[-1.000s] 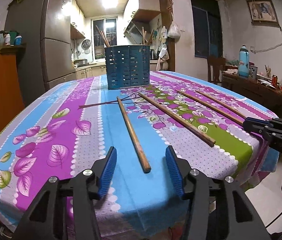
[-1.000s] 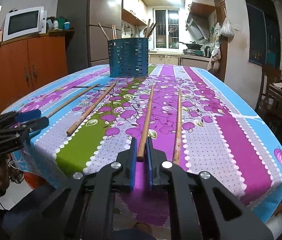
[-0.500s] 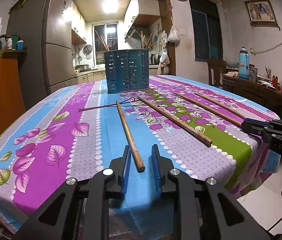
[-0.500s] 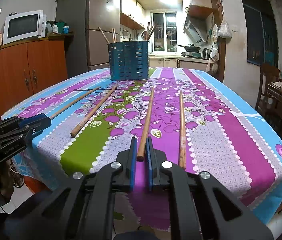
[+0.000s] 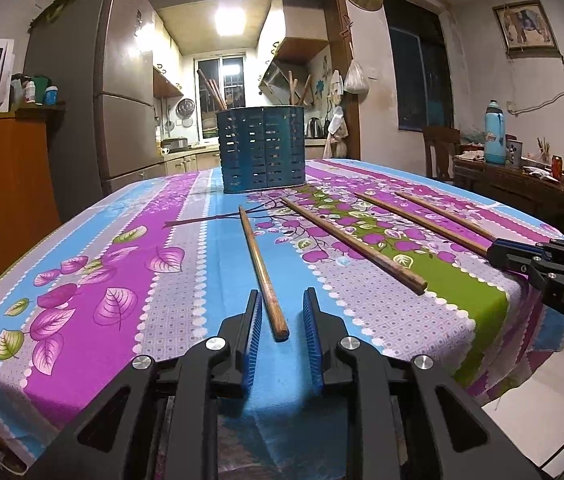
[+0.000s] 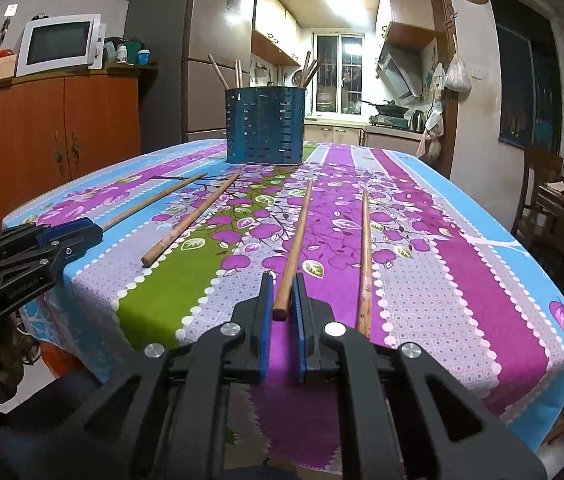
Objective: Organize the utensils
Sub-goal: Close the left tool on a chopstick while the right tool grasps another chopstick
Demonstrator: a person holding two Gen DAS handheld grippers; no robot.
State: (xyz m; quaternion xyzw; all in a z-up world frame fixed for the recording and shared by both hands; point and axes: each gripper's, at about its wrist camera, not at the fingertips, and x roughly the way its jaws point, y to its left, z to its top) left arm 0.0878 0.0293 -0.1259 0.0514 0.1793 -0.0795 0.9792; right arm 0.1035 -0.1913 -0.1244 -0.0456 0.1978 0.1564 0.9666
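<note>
At near edge of tablecloth [image 5: 121,264], straddling butt end of leftmost chopstick [image 5: 257,264] with left gripper [image 5: 282,312]: jaws narrowed, having just been closing, stick between them, gaps showing both sides, not pinching yet. Clamping right gripper [image 6: 282,292] tight on butt of third chopstick [image 6: 296,240]. Both lying flat, long axes running straight away toward blue slotted holder [image 5: 263,148] at far end. Lying loose: second chopstick [image 5: 354,240] between the two, fourth chopstick [image 6: 366,256] just right of right gripper. Nothing blocking path to holder.

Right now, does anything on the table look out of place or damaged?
Only the unsorted ones: four wooden chopsticks lie loose on the tablecloth instead of standing in the blue utensil holder. The nearest right one looks worn and discoloured near its near end. Nothing spilled.
</note>
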